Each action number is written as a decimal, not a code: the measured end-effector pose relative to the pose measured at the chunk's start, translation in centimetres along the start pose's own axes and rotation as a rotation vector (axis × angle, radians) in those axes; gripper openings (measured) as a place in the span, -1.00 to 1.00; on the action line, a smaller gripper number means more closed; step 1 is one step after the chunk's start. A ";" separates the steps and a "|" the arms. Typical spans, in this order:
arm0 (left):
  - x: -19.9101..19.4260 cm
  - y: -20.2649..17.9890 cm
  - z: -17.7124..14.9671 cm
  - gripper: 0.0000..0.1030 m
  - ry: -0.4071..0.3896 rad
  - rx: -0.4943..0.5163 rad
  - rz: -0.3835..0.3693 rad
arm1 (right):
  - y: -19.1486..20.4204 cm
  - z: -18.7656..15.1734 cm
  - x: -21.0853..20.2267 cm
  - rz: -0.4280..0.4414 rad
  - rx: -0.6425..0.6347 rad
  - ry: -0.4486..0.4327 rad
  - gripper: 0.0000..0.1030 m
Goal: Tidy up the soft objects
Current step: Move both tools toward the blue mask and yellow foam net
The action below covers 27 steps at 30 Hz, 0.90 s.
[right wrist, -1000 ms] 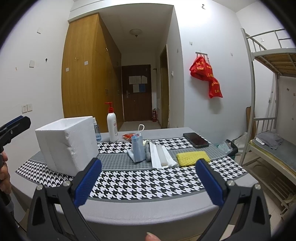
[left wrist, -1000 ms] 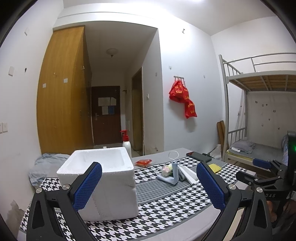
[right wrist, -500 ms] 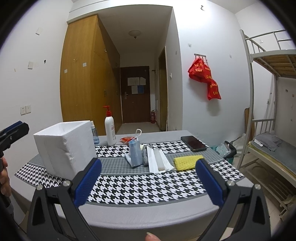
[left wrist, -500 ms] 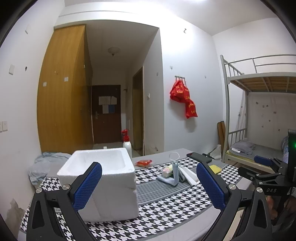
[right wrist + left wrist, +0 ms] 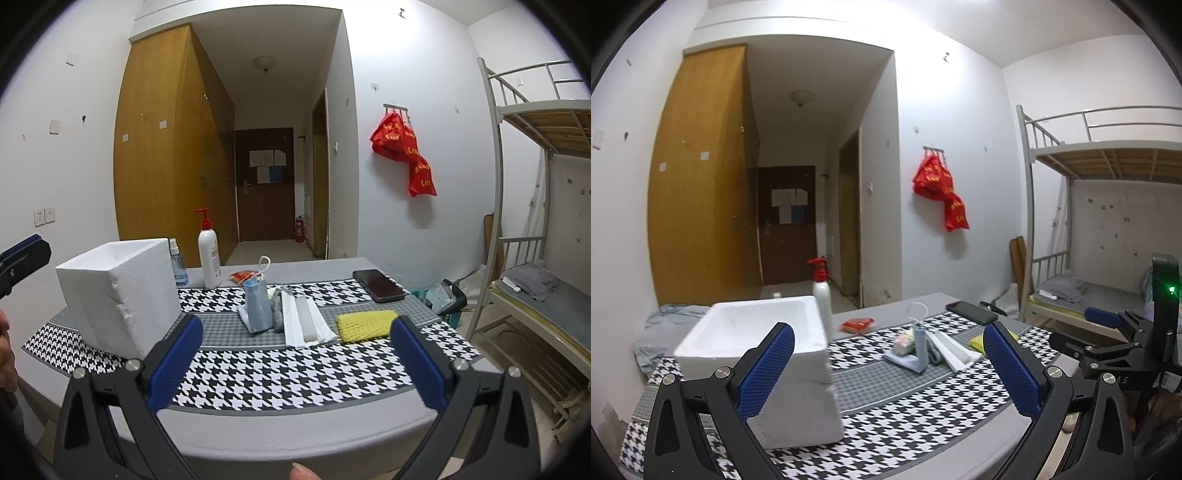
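I find my left gripper [image 5: 886, 369] and right gripper [image 5: 293, 360] both spread wide, empty, short of the foam box [image 5: 122, 291], yellow sponge [image 5: 365, 323] and face mask [image 5: 256, 306].

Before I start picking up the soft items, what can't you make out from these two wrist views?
- Foam box interior: the left wrist view shows only its upper part, and the right wrist view only its outer walls.
- Pile beside the blue mask: the grey item behind it is mostly covered.
- Small red packet: too small to identify.
- Yellow mesh sleeve: partly hidden by the right gripper finger.
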<state>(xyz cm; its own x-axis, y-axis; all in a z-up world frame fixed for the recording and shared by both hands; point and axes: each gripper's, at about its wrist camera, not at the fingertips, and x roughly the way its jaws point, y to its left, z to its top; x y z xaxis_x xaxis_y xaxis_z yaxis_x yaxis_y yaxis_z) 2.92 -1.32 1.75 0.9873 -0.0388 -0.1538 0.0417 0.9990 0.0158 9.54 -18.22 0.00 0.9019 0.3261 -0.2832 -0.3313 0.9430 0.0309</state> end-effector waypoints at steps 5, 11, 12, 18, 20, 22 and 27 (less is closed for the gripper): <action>1.8 -1.0 -0.1 0.98 0.026 0.006 -0.035 | -1.1 0.0 0.8 -0.015 0.003 0.012 0.99; 3.7 -2.2 0.1 0.98 0.051 0.021 -0.058 | -2.7 0.2 1.9 -0.027 0.014 0.028 0.99; 4.0 -2.4 0.0 0.98 0.058 0.021 -0.065 | -2.9 0.2 2.1 -0.027 0.014 0.031 0.99; 6.0 -3.5 -0.2 0.98 0.098 0.026 -0.087 | -4.1 0.1 3.4 -0.030 0.011 0.058 0.99; 6.8 -3.8 -0.2 0.98 0.111 0.026 -0.086 | -4.7 0.0 3.9 -0.032 0.021 0.069 0.99; 7.6 -4.2 -0.3 0.98 0.127 0.027 -0.089 | -5.2 -0.2 4.3 -0.035 0.025 0.080 0.99; 9.5 -4.8 -0.6 0.98 0.157 0.028 -0.098 | -6.4 -0.4 5.4 -0.040 0.039 0.107 0.99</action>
<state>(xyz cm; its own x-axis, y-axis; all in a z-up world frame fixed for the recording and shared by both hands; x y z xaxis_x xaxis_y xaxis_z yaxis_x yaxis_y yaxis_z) 12.03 -6.52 -0.35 0.9423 -0.1301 -0.3083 0.1432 0.9895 0.0200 16.39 -22.52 -2.13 0.8786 0.2815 -0.3858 -0.2831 0.9576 0.0539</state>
